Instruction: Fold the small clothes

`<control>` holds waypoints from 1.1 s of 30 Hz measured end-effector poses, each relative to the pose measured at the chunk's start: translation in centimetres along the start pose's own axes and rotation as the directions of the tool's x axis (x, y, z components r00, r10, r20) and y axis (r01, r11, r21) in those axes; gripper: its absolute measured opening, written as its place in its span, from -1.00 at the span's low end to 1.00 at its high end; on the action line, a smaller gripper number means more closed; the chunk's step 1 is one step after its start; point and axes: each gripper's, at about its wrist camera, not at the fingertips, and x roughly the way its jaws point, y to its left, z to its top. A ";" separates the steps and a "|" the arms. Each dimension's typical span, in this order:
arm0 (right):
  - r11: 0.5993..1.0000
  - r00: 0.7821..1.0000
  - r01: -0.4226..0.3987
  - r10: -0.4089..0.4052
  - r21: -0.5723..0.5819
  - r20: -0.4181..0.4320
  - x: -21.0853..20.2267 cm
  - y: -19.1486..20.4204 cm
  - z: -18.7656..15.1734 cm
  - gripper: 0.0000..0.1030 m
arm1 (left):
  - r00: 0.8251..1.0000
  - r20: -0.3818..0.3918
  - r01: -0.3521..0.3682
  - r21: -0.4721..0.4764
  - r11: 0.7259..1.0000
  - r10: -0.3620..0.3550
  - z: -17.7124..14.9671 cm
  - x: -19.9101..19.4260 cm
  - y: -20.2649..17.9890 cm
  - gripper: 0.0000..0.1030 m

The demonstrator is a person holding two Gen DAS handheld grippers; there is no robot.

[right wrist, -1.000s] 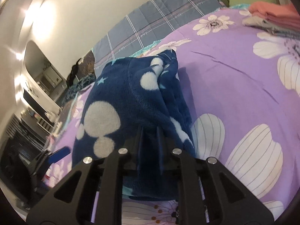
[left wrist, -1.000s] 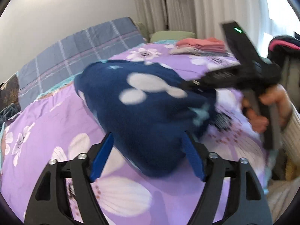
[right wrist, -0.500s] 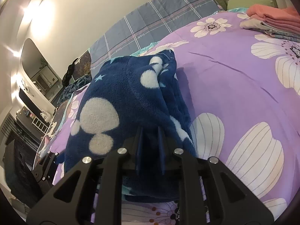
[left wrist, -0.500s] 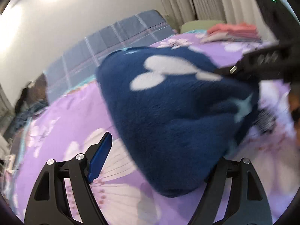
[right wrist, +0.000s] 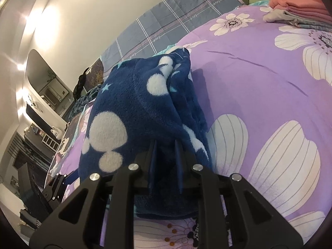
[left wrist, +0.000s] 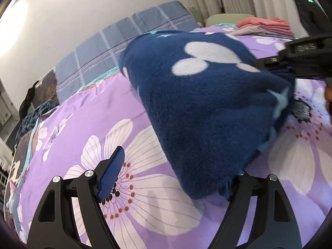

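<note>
The right gripper (right wrist: 165,147) is reaching forward at a low angle over the purple floral bedspread (right wrist: 259,78), its two blue fingers (right wrist: 152,161) pressing together on a fold of the navy fleece garment (right wrist: 141,108). The garment is lying bunched on the bedspread, with its near edge gathered between those fingers.

The left gripper (left wrist: 172,170) is approaching the same garment (left wrist: 203,103) from its opposite side, its fingers standing wide apart. Its left blue finger (left wrist: 111,171) is hovering over a printed flower, clear of the fabric. The right finger is passing behind the garment's lower edge and is mostly hidden.

A stack of folded pink clothes (left wrist: 267,26) is lying at the far end of the bed.
</note>
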 end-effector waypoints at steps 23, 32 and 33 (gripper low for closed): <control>0.988 0.997 0.075 -0.074 -0.136 0.013 0.4 1.6 -0.8 -0.62 | 0.949 0.038 0.293 0.271 0.917 -0.314 8.8 4.1 0.1 -0.31; 0.977 0.994 0.104 -0.110 -0.185 -0.023 0.2 2.7 -0.2 -0.62 | 0.915 0.073 0.396 0.042 0.918 -0.398 6.9 4.9 2.3 -0.34; 0.976 0.993 0.110 -0.118 -0.190 -0.028 -0.1 3.1 0.2 -0.61 | 0.919 0.078 0.387 0.021 0.922 -0.387 6.8 4.8 2.2 -0.34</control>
